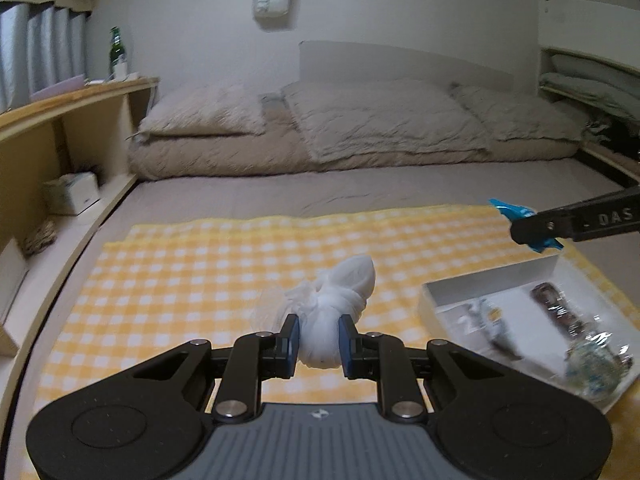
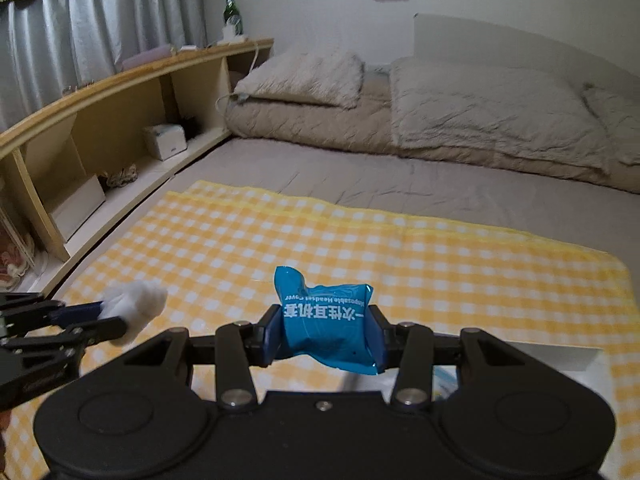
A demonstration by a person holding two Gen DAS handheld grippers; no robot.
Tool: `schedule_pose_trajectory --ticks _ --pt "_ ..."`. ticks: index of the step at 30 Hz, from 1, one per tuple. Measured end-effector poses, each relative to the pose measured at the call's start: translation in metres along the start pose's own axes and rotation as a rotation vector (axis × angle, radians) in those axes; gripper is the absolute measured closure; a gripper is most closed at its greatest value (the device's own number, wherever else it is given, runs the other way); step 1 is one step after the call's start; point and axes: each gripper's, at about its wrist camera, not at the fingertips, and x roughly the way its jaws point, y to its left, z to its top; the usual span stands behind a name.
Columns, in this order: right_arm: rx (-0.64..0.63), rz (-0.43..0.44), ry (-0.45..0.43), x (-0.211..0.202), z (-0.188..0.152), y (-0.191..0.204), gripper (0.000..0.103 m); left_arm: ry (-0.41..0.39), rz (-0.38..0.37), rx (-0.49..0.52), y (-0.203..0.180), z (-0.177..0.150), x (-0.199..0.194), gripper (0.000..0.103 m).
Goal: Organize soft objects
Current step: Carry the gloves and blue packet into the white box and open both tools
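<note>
Nearest in the left wrist view: left gripper (image 1: 318, 340), jaws closed partway onto a white cloth bundle (image 1: 336, 312), blue pads pressing its lower end from both sides, knotted upper part sticking out forward above the yellow checked cloth (image 1: 200, 264). Whether lifted clear of the cloth or resting on it: cannot tell. Same bundle visible at the lower left of the right wrist view (image 2: 134, 306), pinched at the tips of the left gripper (image 2: 102, 316).

Nearest in the right wrist view: right gripper (image 2: 326, 338), jaws closed partway on a blue packet (image 2: 326, 320), white print across its face upside down, its top corner poking up past the fingers. Seen from the left wrist view, held in the air at the right edge (image 1: 528, 226), above the far corner of the white tray (image 1: 496, 276).

Just right of the bundle, on the checked cloth: white tray, holding a dark wrapped item (image 1: 556, 308), a shiny crinkled packet (image 1: 596, 360) and a pale blurred packet (image 1: 484, 320), too blurred to name.

Beyond the checked cloth: grey bed sheet (image 2: 400, 184), then beige pillows (image 2: 480, 112) over a folded quilt against the wall. Along the left: wooden shelf (image 2: 120, 88) with a tissue box (image 2: 166, 140) in a lower compartment and a green bottle (image 2: 231, 14) on top at the far end, grey curtains (image 2: 80, 28) behind.
</note>
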Motion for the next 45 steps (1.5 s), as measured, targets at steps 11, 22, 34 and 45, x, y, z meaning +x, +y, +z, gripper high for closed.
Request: schedule_pose_trajectory --ticks 11,22,34,45 --pt "0.078 -0.09 0.003 -0.049 -0.025 -0.055 0.058 -0.017 -0.156 0.018 -0.072 0.019 0.009 0.081" --pt "0.136 -0.129 0.067 -0.025 -0.042 -0.093 0.057 0.157 -0.32 0.052 -0.144 0.001 0.058 0.081" --pt "0.142 -0.16 0.164 0.019 -0.05 -0.12 0.056 0.269 -0.41 0.152 -0.184 -0.021 0.114 0.081" --pt "0.173 -0.162 0.218 0.054 -0.048 -0.127 0.055 0.261 -0.462 0.211 -0.19 -0.029 0.131 0.047"
